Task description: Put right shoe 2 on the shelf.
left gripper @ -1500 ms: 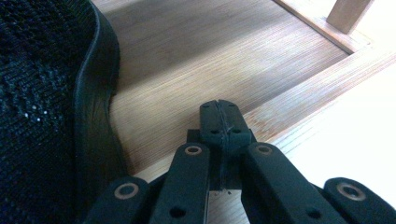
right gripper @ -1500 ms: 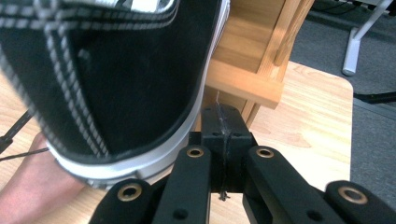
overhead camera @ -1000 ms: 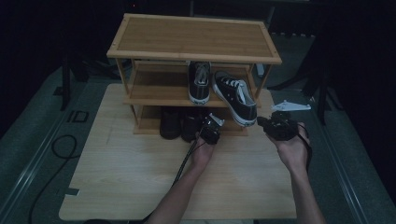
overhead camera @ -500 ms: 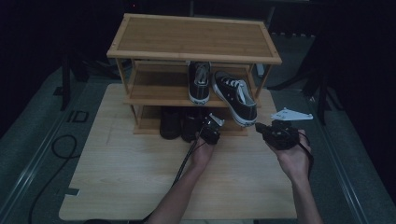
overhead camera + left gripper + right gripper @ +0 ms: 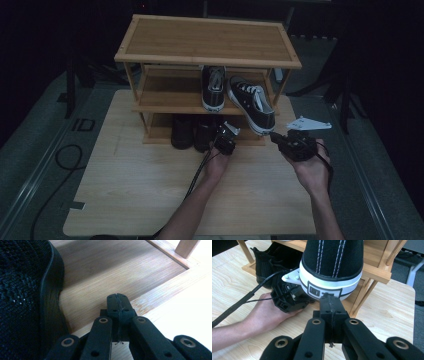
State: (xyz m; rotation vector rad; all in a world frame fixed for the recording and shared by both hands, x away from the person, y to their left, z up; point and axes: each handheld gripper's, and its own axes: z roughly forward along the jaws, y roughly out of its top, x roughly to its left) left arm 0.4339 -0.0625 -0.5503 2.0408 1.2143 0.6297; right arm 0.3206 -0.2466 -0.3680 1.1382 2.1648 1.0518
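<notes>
A wooden shoe rack (image 5: pixel 207 40) stands on the table. Its middle shelf carries two black-and-white sneakers: one straight (image 5: pixel 213 90), the other (image 5: pixel 252 102) angled with its heel past the shelf's front edge. A pair of black shoes (image 5: pixel 192 131) sits on the bottom shelf. My left gripper (image 5: pixel 222 140) is shut and empty, its tip (image 5: pixel 117 302) over the bottom shelf board beside a black mesh shoe (image 5: pixel 22 290). My right gripper (image 5: pixel 276 136) is shut and empty too, its tip (image 5: pixel 331 302) just below the angled sneaker's white heel (image 5: pixel 332 282). Whether it touches I cannot tell.
The pale wooden table (image 5: pixel 150 185) reaches toward the person in front of the rack. A black cable (image 5: pixel 197 172) trails from the left gripper along the forearm. Dark floor, another cable (image 5: pixel 55 160) and stand legs surround the table. The rack's right post (image 5: pixel 367 292) is close to the right gripper.
The right gripper has drawn back a little toward the near edge of the table. The left hand has stayed put, and the shoes have not moved.
</notes>
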